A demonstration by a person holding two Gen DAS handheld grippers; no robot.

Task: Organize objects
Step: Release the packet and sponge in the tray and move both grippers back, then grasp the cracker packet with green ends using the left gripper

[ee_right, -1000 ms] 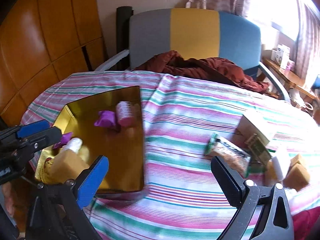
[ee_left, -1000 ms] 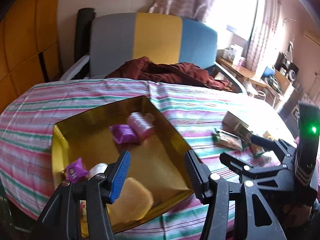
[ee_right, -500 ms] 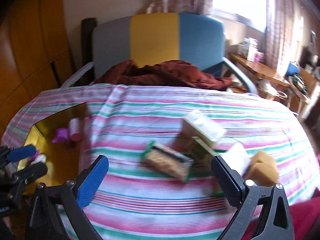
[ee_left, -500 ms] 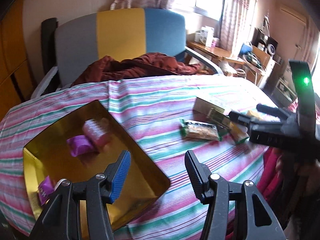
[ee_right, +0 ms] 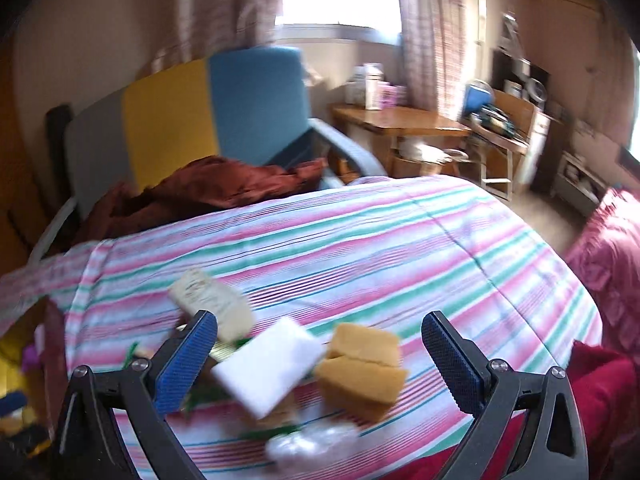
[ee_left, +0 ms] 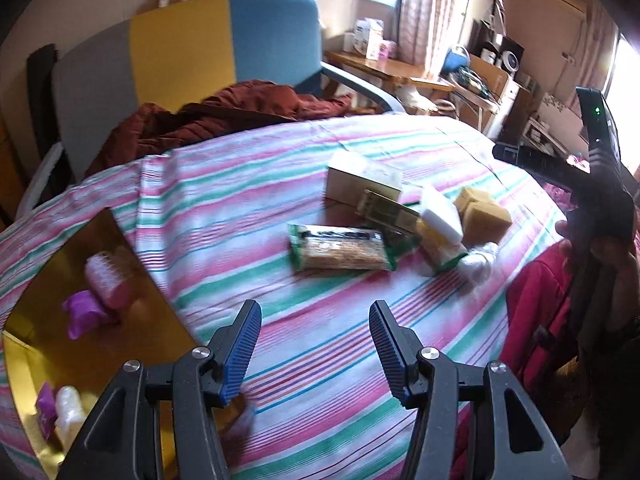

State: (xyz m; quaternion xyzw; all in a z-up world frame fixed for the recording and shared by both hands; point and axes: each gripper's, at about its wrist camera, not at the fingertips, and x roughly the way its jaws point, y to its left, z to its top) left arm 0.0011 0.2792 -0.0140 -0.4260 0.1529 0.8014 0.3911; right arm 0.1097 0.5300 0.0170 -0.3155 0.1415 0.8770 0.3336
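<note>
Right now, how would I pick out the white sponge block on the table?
Start at the striped tablecloth and find the clutter right of the gold tray. The white sponge block leans between a green-wrapped cracker packet and tan sponges, the only plain white slab there.

both wrist cams, angled down, shared tablecloth (ee_left: 280, 184)

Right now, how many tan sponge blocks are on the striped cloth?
2: tan sponge blocks stacked together at the pile's right end, beside the white block. Others may be hidden under the pile.
</note>
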